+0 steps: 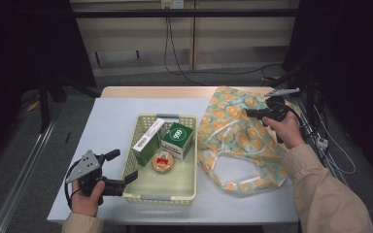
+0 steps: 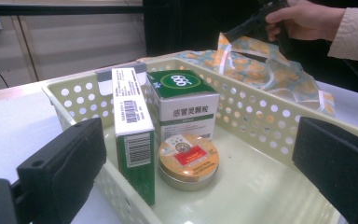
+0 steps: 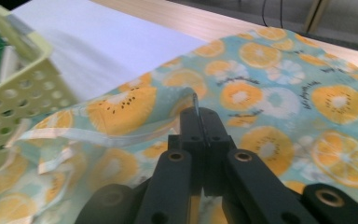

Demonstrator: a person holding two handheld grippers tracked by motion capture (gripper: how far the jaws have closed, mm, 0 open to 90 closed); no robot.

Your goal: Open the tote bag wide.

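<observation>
A pale yellow perforated basket (image 1: 167, 197) (image 2: 261, 119) stands mid-table. In it are a tall white-and-green box (image 1: 148, 136) (image 2: 131, 122), a green box (image 1: 178, 138) (image 2: 182, 99) and a round orange tin (image 1: 162, 163) (image 2: 189, 161). My left gripper (image 1: 122, 167) (image 2: 198, 172) is open at the basket's near-left corner, one jaw outside the wall and one over the inside. To the right lies a fruit-print bag (image 1: 238, 145) (image 3: 279, 93) (image 2: 270, 74). My right gripper (image 1: 248, 112) (image 3: 198, 116) is shut on a thin edge of this bag near its far end.
A white sheet (image 1: 111, 126) covers the wooden table (image 1: 150, 91). The bag's white handles (image 3: 74, 135) trail toward the basket (image 3: 14, 98). Cables (image 1: 320, 141) hang off the table's right edge. The floor lies to the left and beyond.
</observation>
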